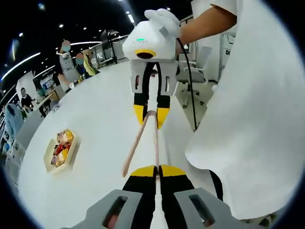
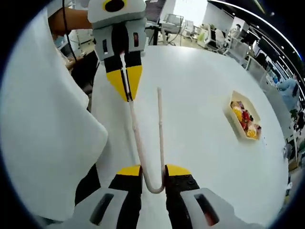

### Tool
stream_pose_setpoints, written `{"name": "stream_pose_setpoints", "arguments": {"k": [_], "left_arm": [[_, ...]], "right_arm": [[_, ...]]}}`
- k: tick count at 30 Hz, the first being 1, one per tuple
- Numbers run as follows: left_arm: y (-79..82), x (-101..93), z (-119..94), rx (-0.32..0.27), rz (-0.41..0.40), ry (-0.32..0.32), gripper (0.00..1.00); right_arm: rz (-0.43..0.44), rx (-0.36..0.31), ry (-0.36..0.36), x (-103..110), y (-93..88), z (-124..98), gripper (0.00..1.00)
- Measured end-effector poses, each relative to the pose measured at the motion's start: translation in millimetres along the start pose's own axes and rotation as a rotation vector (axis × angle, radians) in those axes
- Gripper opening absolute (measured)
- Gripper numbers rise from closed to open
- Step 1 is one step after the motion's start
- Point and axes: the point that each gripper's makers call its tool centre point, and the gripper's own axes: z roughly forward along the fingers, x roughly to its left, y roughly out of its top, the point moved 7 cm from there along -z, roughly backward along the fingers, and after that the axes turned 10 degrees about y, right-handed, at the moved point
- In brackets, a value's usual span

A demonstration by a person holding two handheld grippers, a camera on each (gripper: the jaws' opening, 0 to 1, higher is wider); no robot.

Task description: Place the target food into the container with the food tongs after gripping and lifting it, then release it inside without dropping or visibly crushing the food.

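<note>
Pink food tongs [image 1: 143, 138] hang between my two grippers above the white table [image 1: 100, 119]. My left gripper [image 1: 156, 169] is shut on the tip of one tong arm, and the other arm ends free at the lower left. Facing it, my right gripper [image 1: 150, 117] clamps the tongs' U-shaped bend. In the right gripper view the bend [image 2: 153, 188] sits between my right gripper's [image 2: 153, 171] yellow jaws, and the left gripper [image 2: 126, 88] pinches one arm of the tongs [image 2: 161, 133]. A beige container [image 1: 49, 157] [image 2: 238, 125] with colourful food pieces [image 1: 62, 145] [image 2: 244, 117] lies on the table, well away from both grippers.
A person in a white shirt [image 1: 252, 119] [image 2: 43, 124] stands close at the table's edge. Office chairs [image 1: 200, 71] and a black cable [image 1: 190, 81] are beyond the table. Other people [image 1: 71, 62] stand at the far side.
</note>
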Motion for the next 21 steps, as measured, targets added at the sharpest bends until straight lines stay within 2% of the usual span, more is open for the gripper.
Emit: {"name": "stream_pose_setpoints", "arguments": {"k": [5,8,10,12,13,14,16,18,21], "left_arm": [[5.0,-2.1,9,-0.003,0.008,-0.002,0.00],[6.3,-6.6,16,-0.002,0.047,-0.012,0.00],[6.1,-8.4,16,-0.015,0.040,-0.015,0.00],[4.7,-6.9,18,-0.019,0.039,-0.003,0.00],[4.3,-6.8,19,-0.017,0.037,-0.002,0.00],[1.9,-6.0,20,-0.014,0.026,0.008,0.00],[-2.8,-6.3,22,-0.008,0.018,0.010,0.00],[-5.2,-7.0,23,0.002,0.016,0.008,0.00],[-6.2,-8.5,24,0.003,0.006,0.007,0.00]], "right_arm": [[-0.020,0.015,-0.022,-4,-9.5,0,0.17],[-0.010,-0.002,-0.028,-7,-13.6,4,0.16],[-0.010,-0.003,-0.035,-11,-16.8,8,0.14],[0.014,0.008,0.000,-11,-20.6,12,0.14],[0.047,-0.015,0.045,-6,-19.9,14,0.14],[0.056,-0.031,0.057,-5,-20.9,16,0.16],[0.047,-0.020,0.041,-7,-25.9,20,0.17],[-0.024,0.017,0.016,-11,-31.3,24,0.17],[-0.031,0.003,0.031,-11,-32.1,30,0.17]]}}
